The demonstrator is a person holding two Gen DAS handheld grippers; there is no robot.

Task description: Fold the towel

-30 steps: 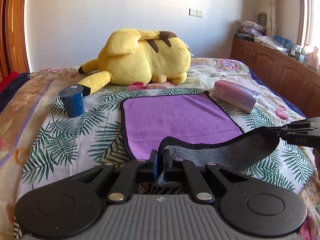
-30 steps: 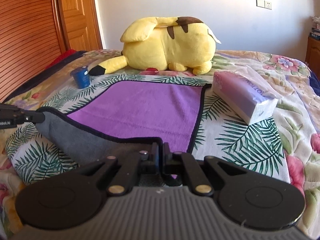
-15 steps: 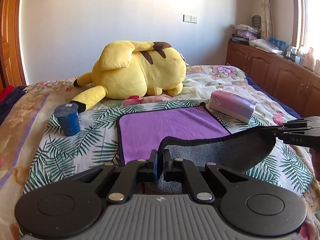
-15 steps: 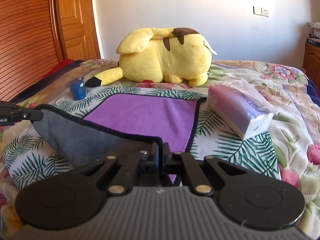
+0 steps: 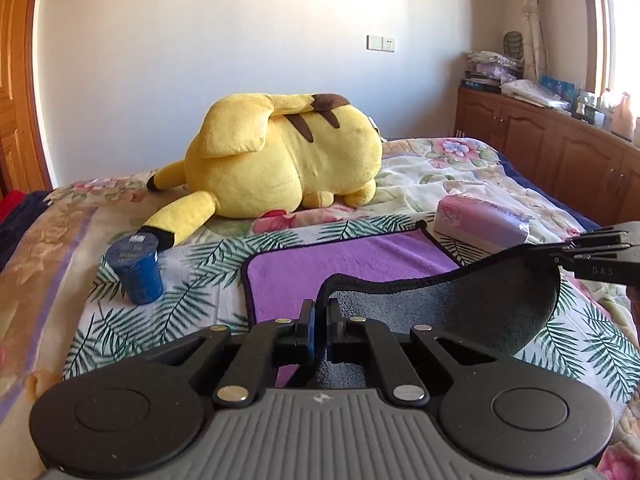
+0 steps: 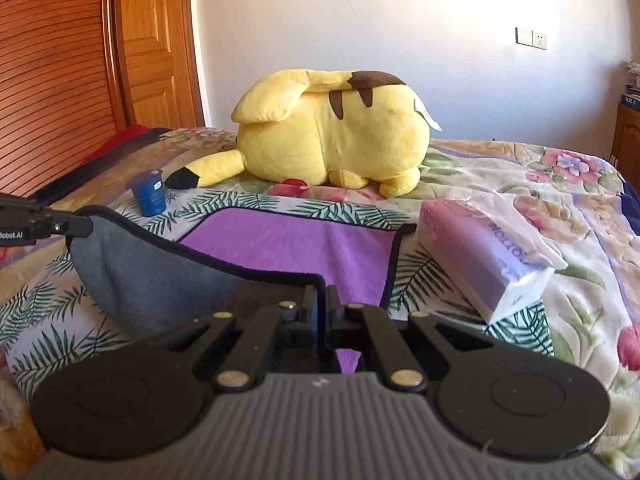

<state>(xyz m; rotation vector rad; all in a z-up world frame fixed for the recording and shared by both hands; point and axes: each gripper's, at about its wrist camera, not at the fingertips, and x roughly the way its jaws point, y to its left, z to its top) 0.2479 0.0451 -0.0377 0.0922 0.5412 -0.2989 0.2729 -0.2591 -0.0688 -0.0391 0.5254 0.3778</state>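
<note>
A towel, purple on top (image 5: 340, 264) and grey beneath with a black hem, lies on the bed; its near edge is lifted so the grey side (image 5: 480, 304) hangs between the grippers. My left gripper (image 5: 320, 312) is shut on the near left corner. My right gripper (image 6: 320, 300) is shut on the near right corner; it also shows at the right of the left wrist view (image 5: 560, 256). The left gripper shows at the left of the right wrist view (image 6: 80, 226). The purple far half (image 6: 304, 244) rests flat on the bedspread.
A big yellow plush toy (image 5: 288, 160) lies behind the towel. A blue cup (image 5: 136, 272) stands left of it. A pink tissue pack (image 6: 480, 256) lies right of it. Wooden cabinets (image 5: 560, 152) line the right wall; a wooden door (image 6: 152, 40) stands at the left.
Both grippers have carried the near towel edge up and forward towards the plush toy. More grey underside shows and less purple is uncovered.
</note>
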